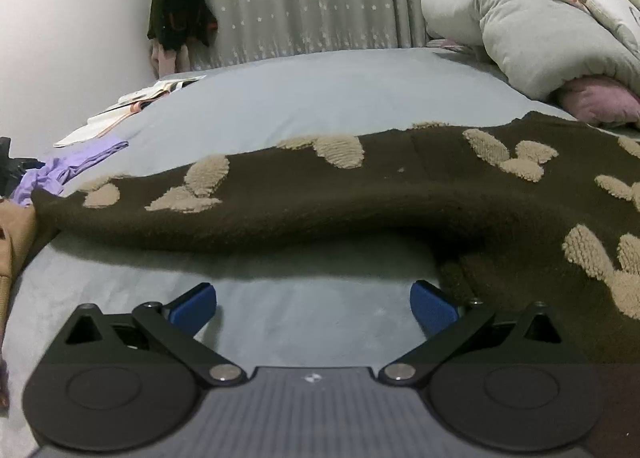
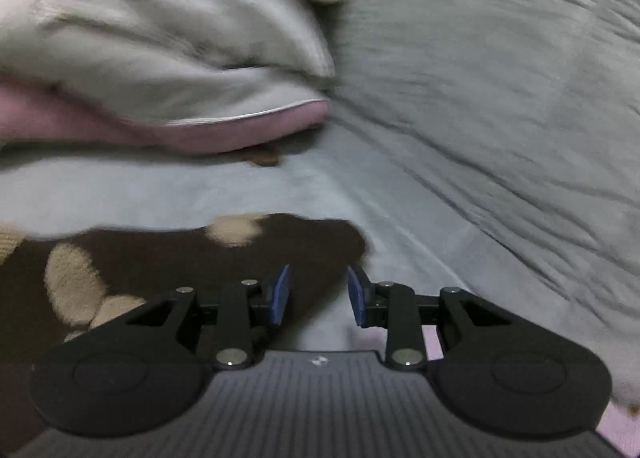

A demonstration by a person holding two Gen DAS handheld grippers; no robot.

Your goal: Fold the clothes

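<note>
A dark brown sweater with beige fuzzy patches (image 1: pixel 320 198) lies spread across the light blue bed (image 1: pixel 312 98). Its sleeve stretches to the left. My left gripper (image 1: pixel 313 308) is wide open and empty, just in front of the sleeve's near edge; its right pad (image 1: pixel 434 306) is next to the sweater body. In the right wrist view the sweater's corner (image 2: pixel 200 258) lies under and left of my right gripper (image 2: pixel 318 296). That gripper is partly open, its left pad (image 2: pixel 280 296) over the brown fabric and nothing held between the pads. This view is blurred.
A grey duvet (image 1: pixel 528 34) and pink pillow (image 1: pixel 600 102) are heaped at the bed's far right, seen also in the right wrist view (image 2: pixel 160 50). Purple cloth (image 1: pixel 64 170), open magazines (image 1: pixel 132 106) and a tan garment (image 1: pixel 12 234) lie at the left. Dark clothes (image 1: pixel 180 14) hang by the curtain.
</note>
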